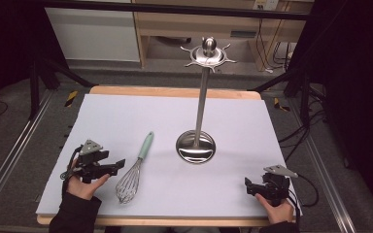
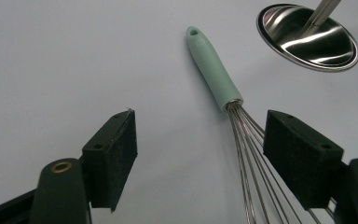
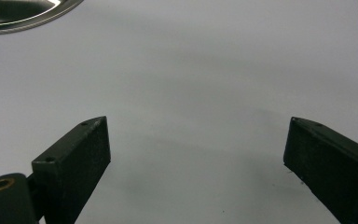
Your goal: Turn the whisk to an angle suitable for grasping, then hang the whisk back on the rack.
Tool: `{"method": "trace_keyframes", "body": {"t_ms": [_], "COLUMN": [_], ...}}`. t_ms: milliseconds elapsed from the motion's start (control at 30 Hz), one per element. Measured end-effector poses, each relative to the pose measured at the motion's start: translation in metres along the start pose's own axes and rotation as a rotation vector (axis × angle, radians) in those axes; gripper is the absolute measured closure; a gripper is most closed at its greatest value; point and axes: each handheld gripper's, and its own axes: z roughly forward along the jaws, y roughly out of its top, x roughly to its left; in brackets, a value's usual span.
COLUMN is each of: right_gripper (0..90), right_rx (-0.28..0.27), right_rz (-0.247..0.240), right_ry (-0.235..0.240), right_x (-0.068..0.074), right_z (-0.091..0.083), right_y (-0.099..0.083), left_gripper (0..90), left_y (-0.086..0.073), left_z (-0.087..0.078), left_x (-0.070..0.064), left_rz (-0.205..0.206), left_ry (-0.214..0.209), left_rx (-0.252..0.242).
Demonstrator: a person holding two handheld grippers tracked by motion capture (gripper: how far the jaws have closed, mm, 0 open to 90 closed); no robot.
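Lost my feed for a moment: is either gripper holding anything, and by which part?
Nothing held. Left gripper is open beside the whisk; right gripper is open over bare table.

The left claw (image 1: 118, 165) sits near the bench's front-left corner, gripped in the person's left hand (image 1: 85, 182), its jaws spread wide and pointing toward the right edge. The right claw (image 1: 248, 185) rests at the front-right corner in the right hand (image 1: 278, 209), jaws likewise wide apart and aimed leftward.
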Motion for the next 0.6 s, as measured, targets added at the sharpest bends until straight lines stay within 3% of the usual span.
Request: {"method": "trace_keyframes", "body": {"t_ms": [600], "right_gripper": [7.7], "right_rx": [-0.013], "right_rz": [-0.01], "right_ry": [-0.003], "right_x": [0.003], "right_z": [-0.001], "right_y": [0.001], "left_gripper": [25.4], "left_y": [0.022], "left_z": [0.001], "left_x": [-0.02], "left_rz": [0.053], "left_ry": [-0.03], "left_rx": [0.013]}}
